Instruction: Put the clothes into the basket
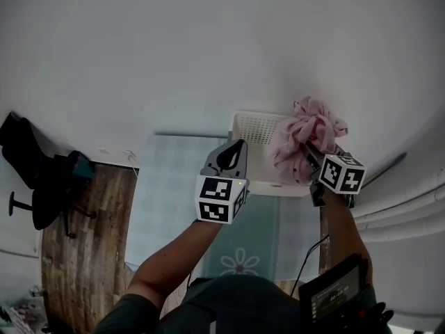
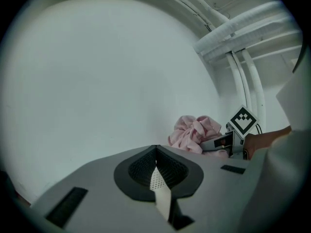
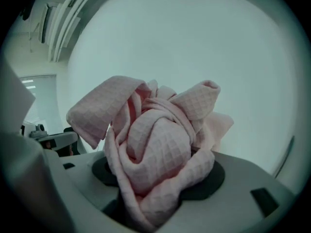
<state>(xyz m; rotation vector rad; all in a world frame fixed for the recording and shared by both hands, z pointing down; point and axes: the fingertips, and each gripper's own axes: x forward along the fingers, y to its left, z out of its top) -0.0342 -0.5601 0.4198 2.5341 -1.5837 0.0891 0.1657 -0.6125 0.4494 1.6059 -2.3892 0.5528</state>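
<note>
Judging from how things lie, the task is close to its end for this piece. The pink cloth (image 1: pixel 306 134) is bunched in the right claw (image 1: pixel 311 155), whose jaws pinch the wad low down while most of it bulges out past the tips. It hangs over the right part of the white basket (image 1: pixel 254 127), but it is not yet let go, and I cannot tell whether it touches the rim. What shows of the basket's inside looks bare, and no other clothes lie on the patterned mat (image 1: pixel 174 193), so lowering and releasing seem to be all that is left. The left claw (image 1: pixel 233 155) sits by the basket's left edge with its tips pressed together. A sliver of white perforated material shows in the slit, either pinched or merely seen through. The cloth is a crumpled ball with little long axis. If anything it runs along the right claw's line, away from the person toward the wall, with two loose flaps splaying to either side.
</note>
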